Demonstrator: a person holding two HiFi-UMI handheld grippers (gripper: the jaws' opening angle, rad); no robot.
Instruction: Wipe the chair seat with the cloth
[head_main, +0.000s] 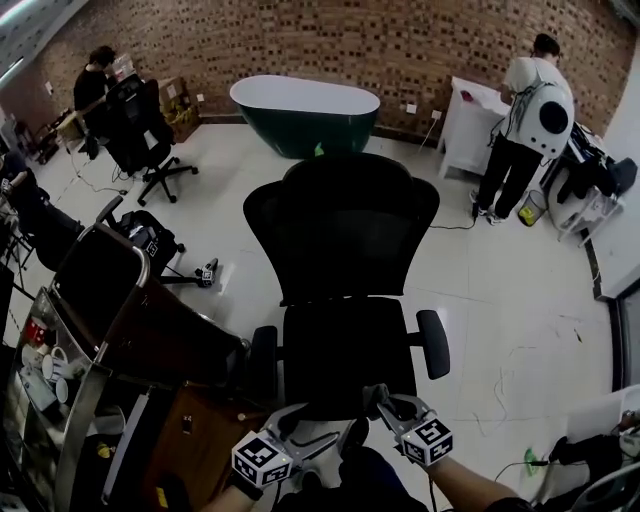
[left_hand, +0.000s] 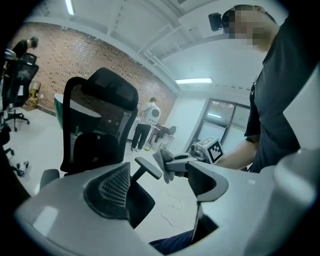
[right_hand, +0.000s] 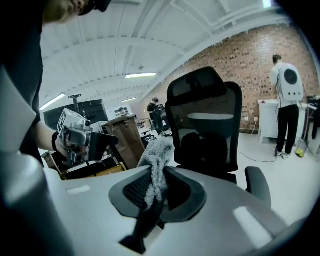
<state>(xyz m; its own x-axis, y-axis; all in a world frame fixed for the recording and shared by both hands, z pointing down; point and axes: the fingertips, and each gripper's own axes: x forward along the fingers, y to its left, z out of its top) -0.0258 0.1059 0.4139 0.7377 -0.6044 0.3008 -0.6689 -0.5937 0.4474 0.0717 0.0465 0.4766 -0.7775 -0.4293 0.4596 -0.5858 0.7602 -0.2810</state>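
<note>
"Pinching the cloth (right_hand: 156, 159) already, is it, that right gripper (right_hand: 157, 195)?"

"Yes. Its 2 jaws are closed on the grey cloth, and a tuft stands up above them. It hangs over the near edge of the chair seat (head_main: 345, 345), not touching it as far as I can see."

"And the left gripper (left_hand: 160, 187)?"

"Jaws spread wide, nothing between them. It hovers just beside the right 1, toward the seat's near left corner."

"So where are we in the job?"

"At the very start of the wipe, I'd say: cloth in hand, not yet on the seat. The seat is bare and black, with the backrest (head_main: 340, 235) upright on its far side, the right armrest (head_main: 433, 343) and the left armrest (head_main: 262, 365) flanking it."

"What does the next move need?"

"Lowering the right gripper until the loose cloth lies on the seat, then sweeping left to right, near to far. The strokes should probably stay between the 2 armrests. An office chair may swivel, so the empty left gripper could steady it."

"Anything close by?"

"A brown cabinet (head_main: 170, 340) near on the left. The green bathtub (head_main: 305, 112) is well apart, by the far wall."
</note>
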